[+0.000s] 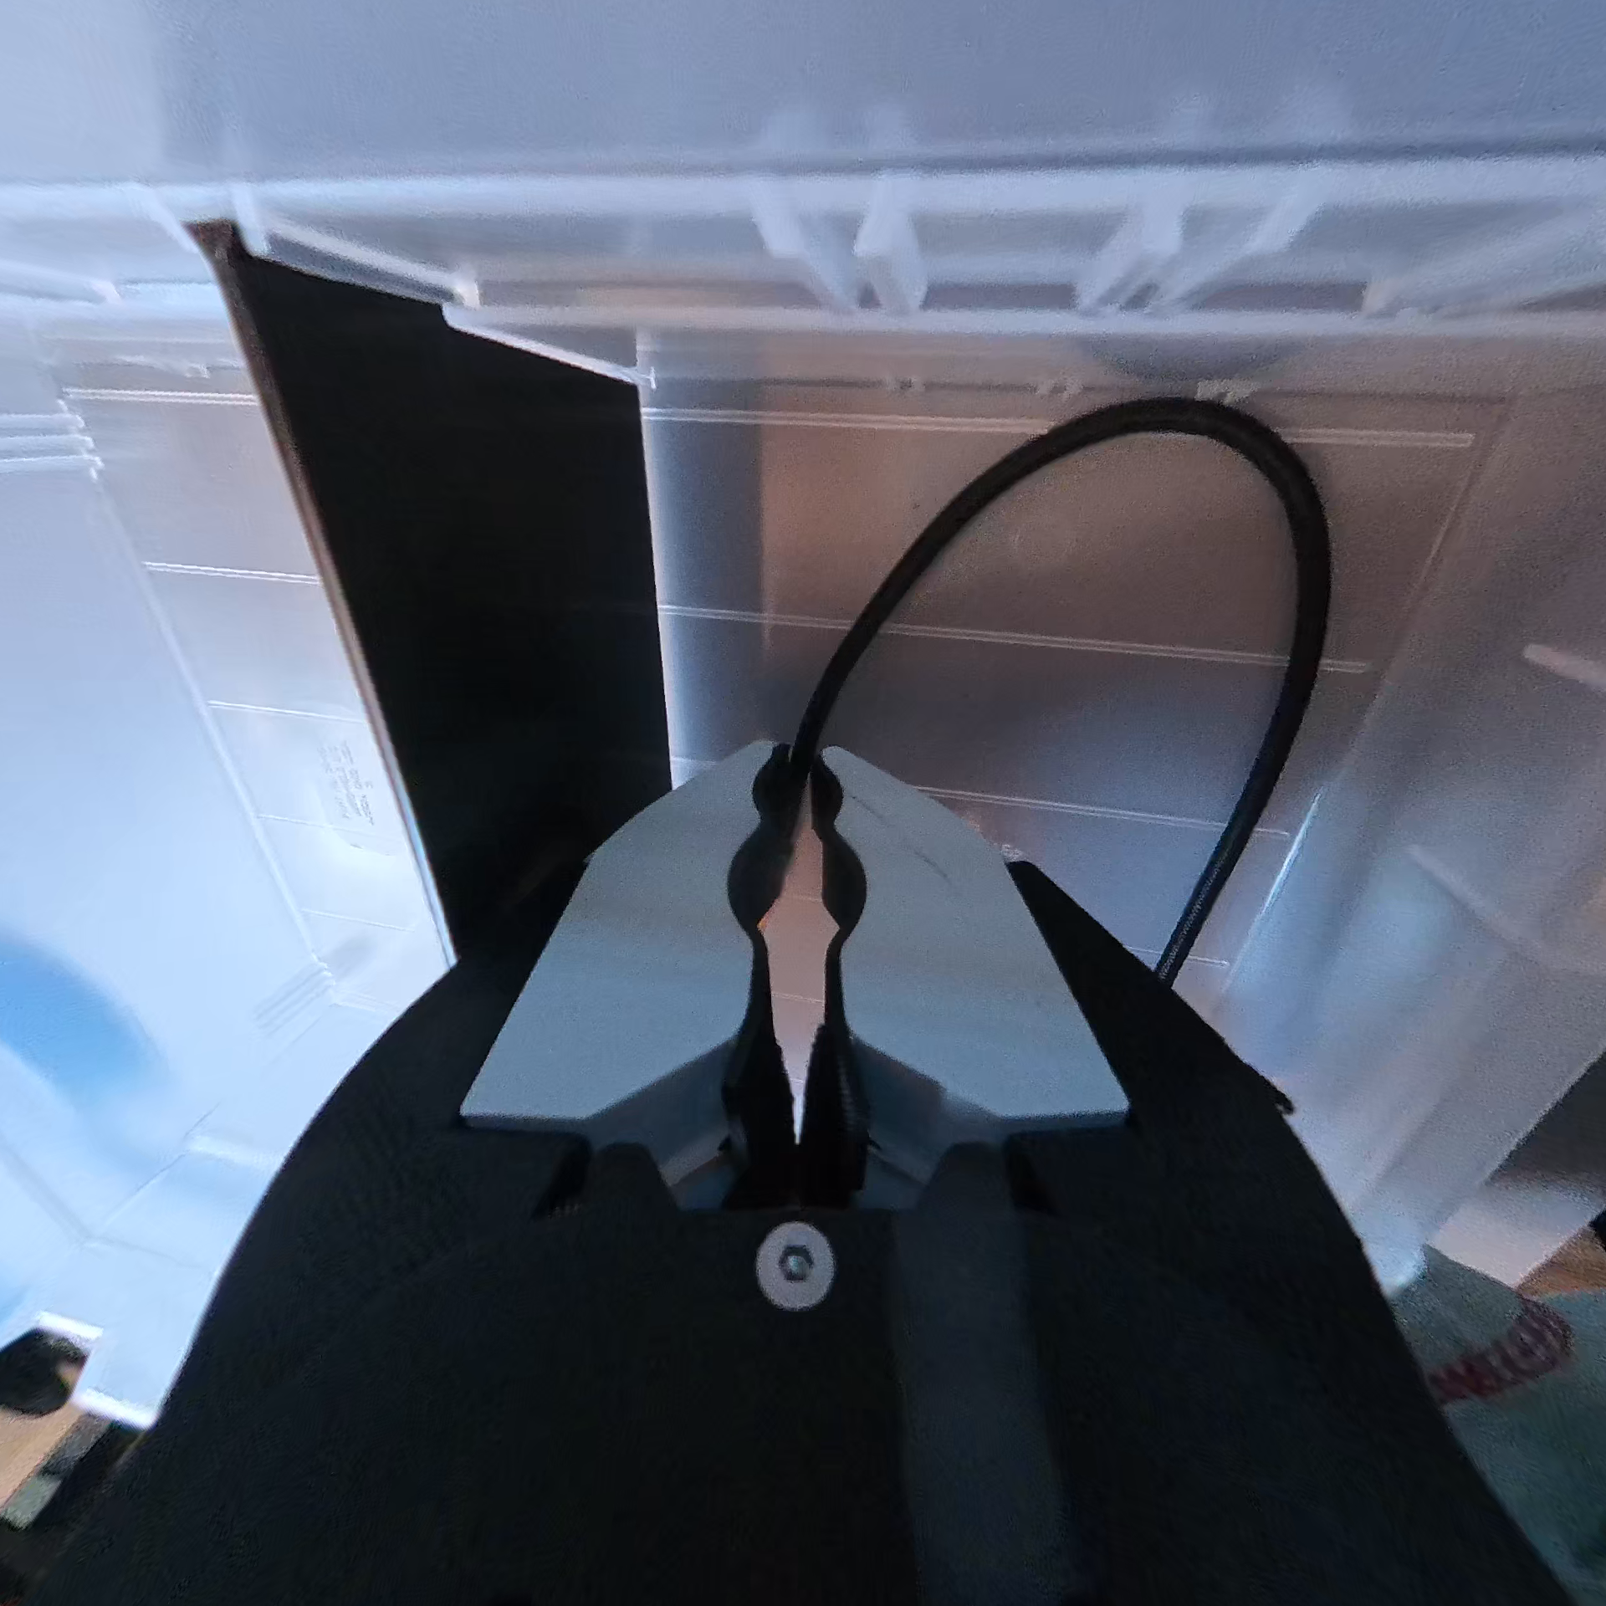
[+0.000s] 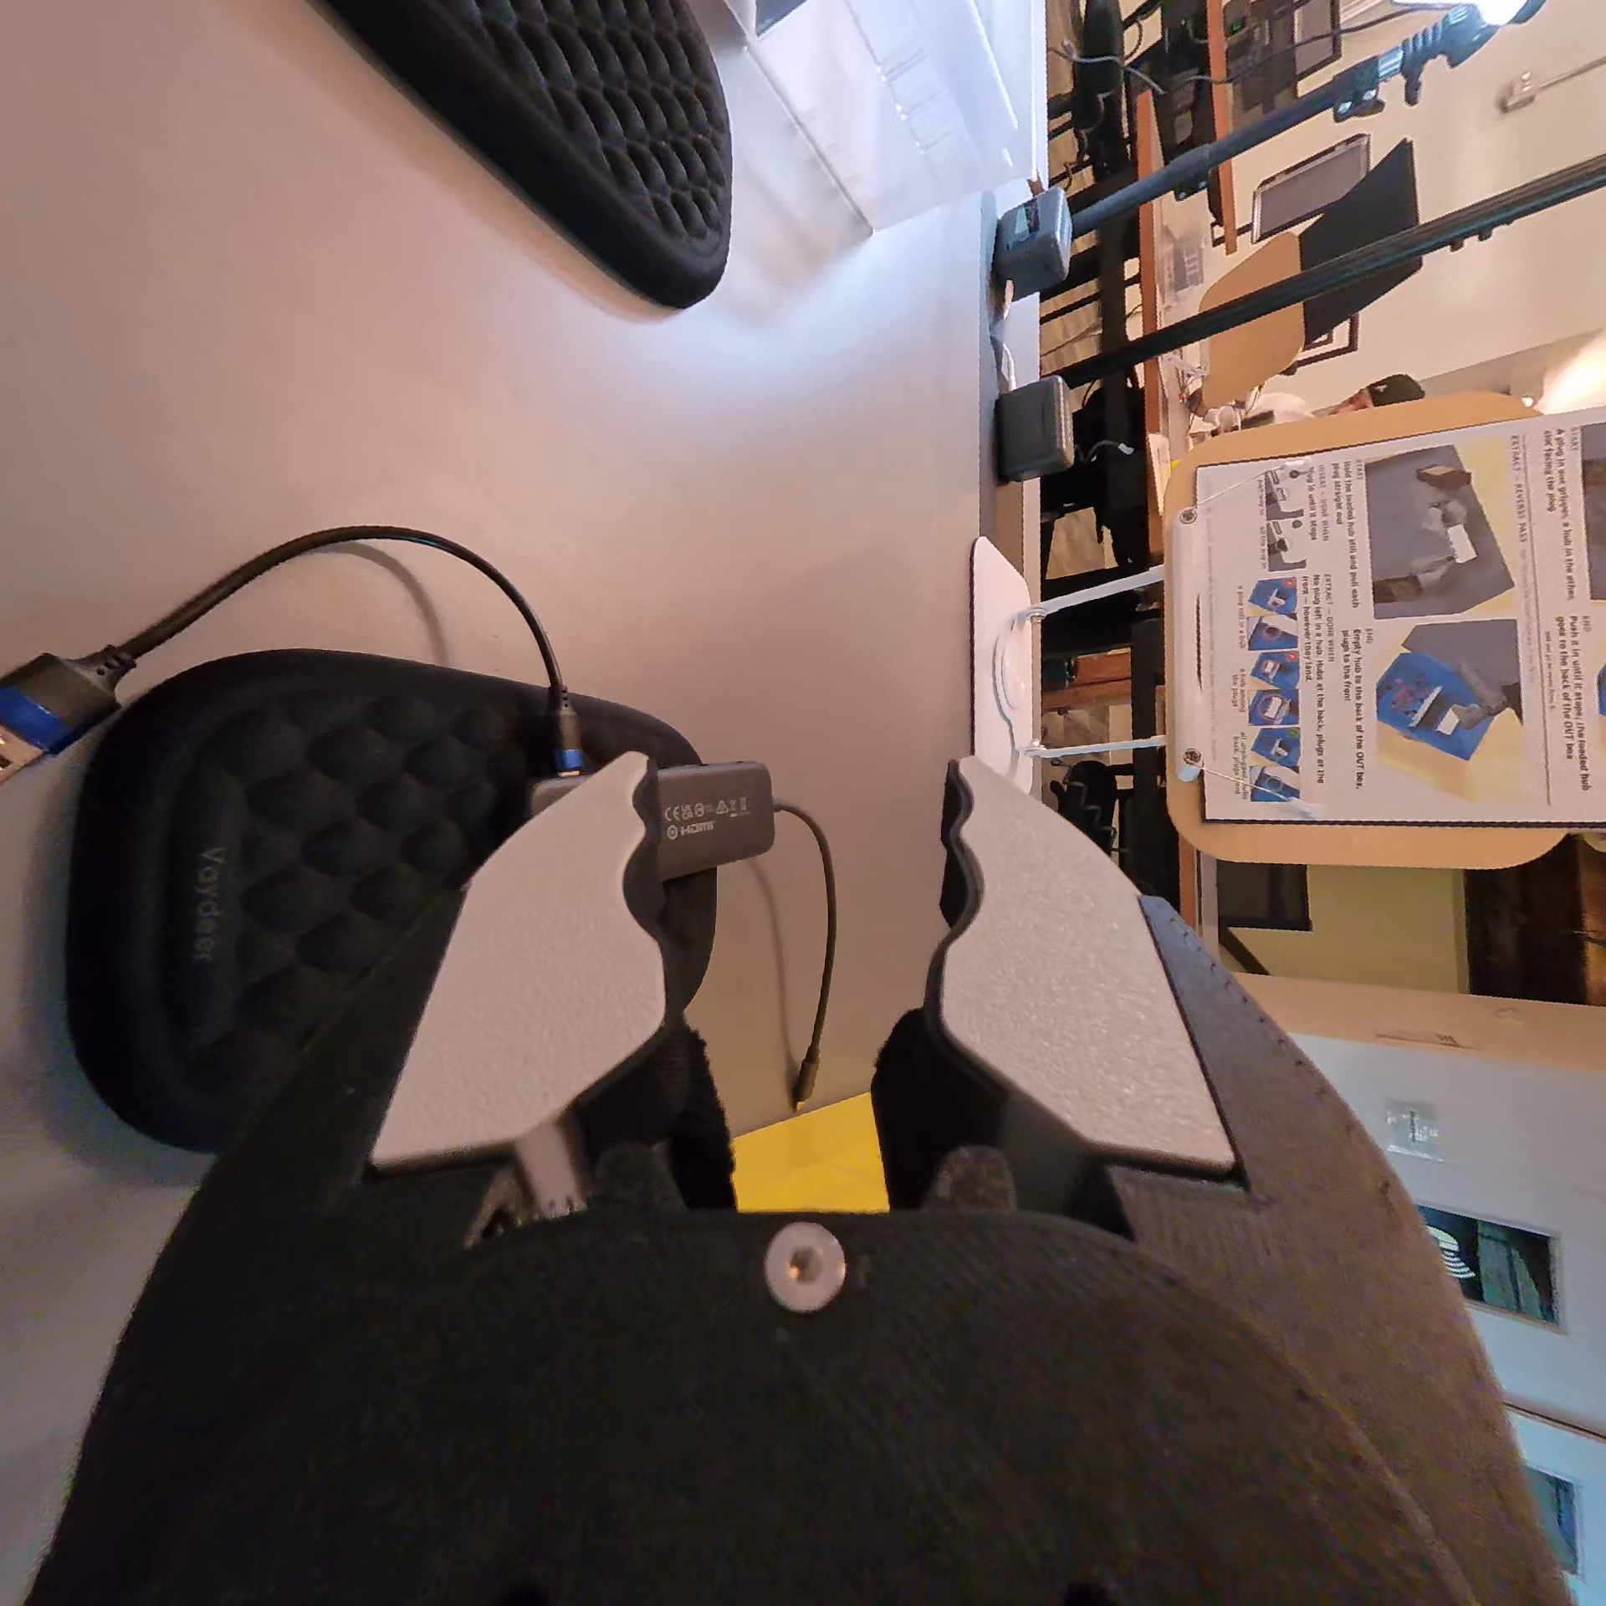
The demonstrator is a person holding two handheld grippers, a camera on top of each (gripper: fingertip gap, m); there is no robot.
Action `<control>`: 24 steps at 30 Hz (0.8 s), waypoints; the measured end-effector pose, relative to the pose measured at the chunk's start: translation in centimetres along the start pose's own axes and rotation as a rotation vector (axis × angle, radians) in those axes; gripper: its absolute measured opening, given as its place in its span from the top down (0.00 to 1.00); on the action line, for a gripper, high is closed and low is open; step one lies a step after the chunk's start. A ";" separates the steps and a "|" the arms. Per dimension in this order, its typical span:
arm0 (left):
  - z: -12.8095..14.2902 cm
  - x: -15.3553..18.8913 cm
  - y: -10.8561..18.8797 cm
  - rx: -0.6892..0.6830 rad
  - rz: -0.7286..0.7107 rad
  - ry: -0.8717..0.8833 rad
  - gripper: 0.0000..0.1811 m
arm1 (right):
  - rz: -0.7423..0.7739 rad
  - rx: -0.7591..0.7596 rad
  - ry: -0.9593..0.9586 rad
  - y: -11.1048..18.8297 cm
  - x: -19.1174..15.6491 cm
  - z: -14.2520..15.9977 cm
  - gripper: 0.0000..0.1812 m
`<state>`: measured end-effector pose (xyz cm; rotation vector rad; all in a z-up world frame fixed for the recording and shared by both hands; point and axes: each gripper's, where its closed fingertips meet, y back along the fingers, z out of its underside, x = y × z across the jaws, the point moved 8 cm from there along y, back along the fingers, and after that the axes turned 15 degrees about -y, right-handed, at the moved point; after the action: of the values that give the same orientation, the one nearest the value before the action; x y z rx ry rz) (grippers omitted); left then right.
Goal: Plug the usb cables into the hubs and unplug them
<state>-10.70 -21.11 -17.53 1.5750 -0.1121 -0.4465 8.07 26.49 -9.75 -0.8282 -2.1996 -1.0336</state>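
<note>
In the left wrist view my left gripper (image 1: 799, 765) is shut on a thin black cable (image 1: 1130, 426). The cable arcs up from the fingertips, bends right and drops behind the gripper's right side. Its plug is hidden. In the right wrist view my right gripper (image 2: 795, 773) is open and empty above a grey hub (image 2: 713, 817) that lies on a black padded mat (image 2: 304, 869). My left finger covers part of the hub. A black USB cable (image 2: 391, 543) runs from a blue-ringed plug (image 2: 569, 756) at the hub to a loose blue USB plug (image 2: 43, 721) at the far left.
The hub's own grey lead (image 2: 826, 939) ends above a yellow surface (image 2: 808, 1147). A second black padded mat (image 2: 591, 130) lies on the grey table (image 2: 434, 417). An instruction sheet (image 2: 1390, 626) stands beyond the table edge. Translucent plastic bins (image 1: 1043, 287) and a dark panel (image 1: 469, 565) fill the left wrist view. Some 45 centimeters of space lies between my two pairs of fingers. The loose blue USB plug (image 2: 43, 721) is closer to my right gripper, around 12 centimeters from its tips; the left tips are 50 centimeters off.
</note>
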 end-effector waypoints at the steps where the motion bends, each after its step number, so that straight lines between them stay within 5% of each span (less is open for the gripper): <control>1: 0.1 0.2 0.1 -0.021 -0.020 -0.002 0.97 | 0.001 0.004 0.000 0.0 0.0 0.0 0.66; 6: 1.2 1.3 4.6 -0.020 -0.312 0.161 0.98 | -0.009 0.060 -0.023 -0.1 -0.1 -0.6 0.67; 15: 0.0 3.9 18.9 0.140 -1.308 0.403 0.98 | 0.002 0.269 -0.113 -1.3 0.0 -3.1 0.70; 19: -3.6 4.7 22.0 0.659 -1.519 0.341 0.98 | 0.001 0.398 -0.152 -1.8 0.1 -5.0 0.71; 24: -7.1 4.9 21.7 1.518 -1.355 0.212 0.98 | 0.022 0.580 -0.272 -1.9 1.2 -6.9 0.76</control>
<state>0.61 -17.52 2.64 3.0458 1.1020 -1.4279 7.50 20.27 -6.01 -0.7442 -2.5150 -0.2394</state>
